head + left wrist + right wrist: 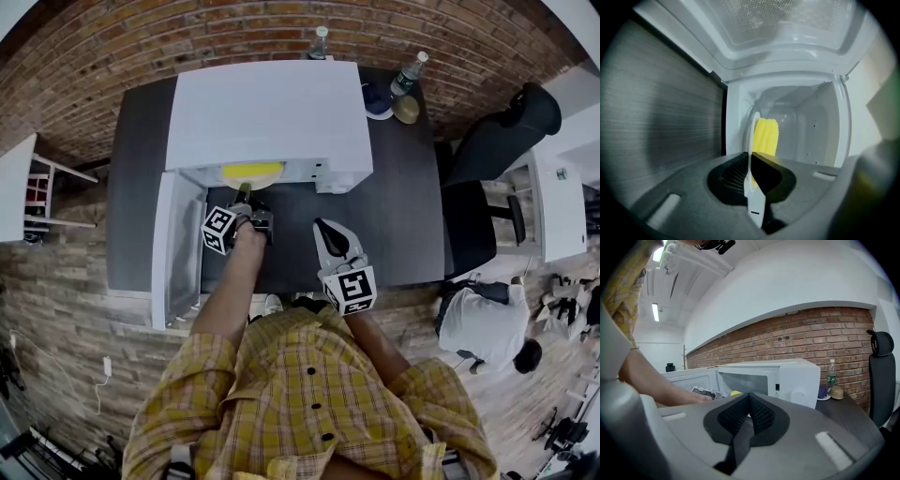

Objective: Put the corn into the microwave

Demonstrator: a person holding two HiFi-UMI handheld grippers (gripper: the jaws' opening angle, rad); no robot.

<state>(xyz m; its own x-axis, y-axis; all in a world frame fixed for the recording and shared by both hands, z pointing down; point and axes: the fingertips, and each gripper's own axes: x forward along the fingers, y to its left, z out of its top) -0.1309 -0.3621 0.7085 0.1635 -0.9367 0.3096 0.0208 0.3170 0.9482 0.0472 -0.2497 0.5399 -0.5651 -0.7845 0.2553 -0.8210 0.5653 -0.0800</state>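
Observation:
A white microwave [267,112] stands on the dark table [403,216] with its door [178,248] swung open to the left. My left gripper [246,195] is at the opening, shut on the rim of a white plate [751,140] seen edge on. A yellow corn cob [766,136] lies on that plate, just inside the cavity, and shows as a yellow patch [251,172] in the head view. My right gripper [324,230] hovers over the table in front of the microwave [787,376], shut with nothing between its jaws.
Two water bottles [319,42] [409,73] and a blue dish [378,101] stand at the table's back right. A black office chair [497,141] is to the right, and a person [487,323] sits beyond it. A brick wall runs behind.

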